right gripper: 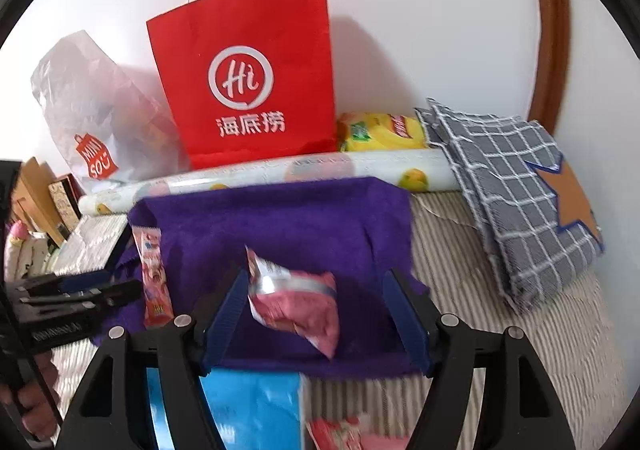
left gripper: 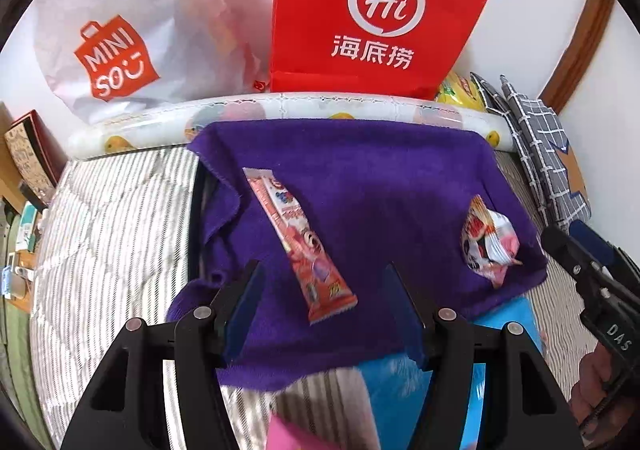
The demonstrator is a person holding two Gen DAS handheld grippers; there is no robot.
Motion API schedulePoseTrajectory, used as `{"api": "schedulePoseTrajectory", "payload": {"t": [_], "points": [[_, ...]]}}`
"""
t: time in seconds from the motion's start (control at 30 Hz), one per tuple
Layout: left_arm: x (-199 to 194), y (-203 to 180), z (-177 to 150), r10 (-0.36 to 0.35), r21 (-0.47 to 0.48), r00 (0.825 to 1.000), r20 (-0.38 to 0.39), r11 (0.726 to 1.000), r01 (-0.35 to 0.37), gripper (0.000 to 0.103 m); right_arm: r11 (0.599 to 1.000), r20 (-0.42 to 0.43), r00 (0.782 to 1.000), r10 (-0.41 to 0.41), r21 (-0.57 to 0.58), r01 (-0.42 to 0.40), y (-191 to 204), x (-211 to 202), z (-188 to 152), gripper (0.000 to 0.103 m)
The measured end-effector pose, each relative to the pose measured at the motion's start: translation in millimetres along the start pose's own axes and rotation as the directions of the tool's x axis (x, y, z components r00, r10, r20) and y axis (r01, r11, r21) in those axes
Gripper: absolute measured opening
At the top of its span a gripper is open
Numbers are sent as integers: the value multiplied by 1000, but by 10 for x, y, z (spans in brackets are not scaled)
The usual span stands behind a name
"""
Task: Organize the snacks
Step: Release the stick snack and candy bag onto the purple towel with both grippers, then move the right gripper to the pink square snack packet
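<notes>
**Left wrist view: both grippers empty above two snack packs on the purple towel**

Left wrist view first: the left gripper (left gripper: 322, 310) stands with its jaws apart and nothing between the pads. Just beyond its tips, toward 12 o'clock, the long snack bar (left gripper: 298, 242) lies flat on the purple towel (left gripper: 360, 170), slanting from 11 o'clock down to 5 o'clock. At 2 o'clock from the tips sits the small crumpled snack pouch (left gripper: 490, 238), near the towel's right edge.

In the right wrist view the right gripper (right gripper: 316, 314) is likewise spread, its blue pads clear of the pouch (right gripper: 294, 300), which lies between and just beyond them.

Further out, at 12 o'clock, a rolled printed sheet (left gripper: 280, 110) lies beside the towel's far edge, with a red paper bag (left gripper: 380, 10) and a white plastic bag (left gripper: 120, 42) behind it.

Both packs look light, with slick, crinkly film. The bar seems fairly stiff, so a pinch across its narrow width near the middle should keep it level. The pouch is puffy and soft; gripping its body gently, or the crimped end seal, would likely avoid crushing the contents.
</notes>
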State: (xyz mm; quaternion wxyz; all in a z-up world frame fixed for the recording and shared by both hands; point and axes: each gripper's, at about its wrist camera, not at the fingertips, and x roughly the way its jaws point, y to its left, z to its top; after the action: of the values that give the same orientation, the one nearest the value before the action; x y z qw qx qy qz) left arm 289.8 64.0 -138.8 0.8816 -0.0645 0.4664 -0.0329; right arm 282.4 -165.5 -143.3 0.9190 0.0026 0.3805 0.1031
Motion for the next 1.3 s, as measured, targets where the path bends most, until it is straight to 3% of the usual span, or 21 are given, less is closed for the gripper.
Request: {"api": "schedulePoseTrajectory", "payload": {"t": [0.1, 0.5, 0.77, 1.3], "points": [[-147, 25, -82, -19, -9, 1000, 13, 1000, 19, 62, 999, -7, 999, -50, 1, 50, -13, -132, -91, 69], [-674, 51, -443, -8, 58, 996, 85, 998, 3, 62, 994, -10, 998, -60, 90, 61, -123, -705, -453, 69], [-838, 101, -672, -46, 42, 997, 66, 998, 43, 62, 994, 21, 997, -79, 73, 78, -110, -965, -590, 69], [-948, 206, -1026, -26, -22, 999, 44, 999, 27, 62, 988, -20, 992, -122, 94, 124, -340, -1141, -982, 69]]}}
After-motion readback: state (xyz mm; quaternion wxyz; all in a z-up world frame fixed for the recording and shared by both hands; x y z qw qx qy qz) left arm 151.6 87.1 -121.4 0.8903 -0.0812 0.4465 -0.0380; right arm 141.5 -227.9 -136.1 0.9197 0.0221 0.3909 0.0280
